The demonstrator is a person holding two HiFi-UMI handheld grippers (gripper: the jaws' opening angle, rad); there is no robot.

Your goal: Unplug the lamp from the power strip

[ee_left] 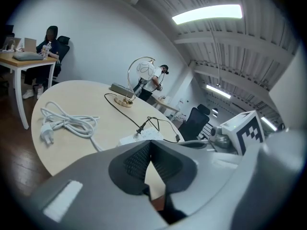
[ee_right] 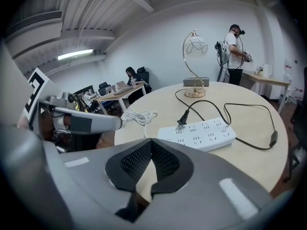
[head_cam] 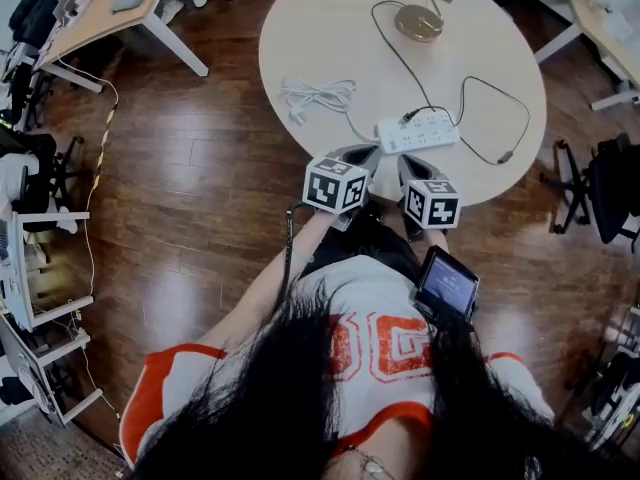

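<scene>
Clenched on nothing, the left gripper (ee_left: 151,143) and right gripper (ee_right: 151,142) are hovering at six o'clock while the rigid, probably snug lamp plug (ee_right: 182,120) is sitting at twelve o'clock in the power strip (ee_right: 204,134), inviting a pinch on its body.

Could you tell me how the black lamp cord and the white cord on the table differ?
The black lamp cord is thin and trails loose; the white cord is thicker and gathered in loops. The black lamp cord's plug sits in the power strip; the white cord's plug lies free. Both lie on the round table.
</scene>
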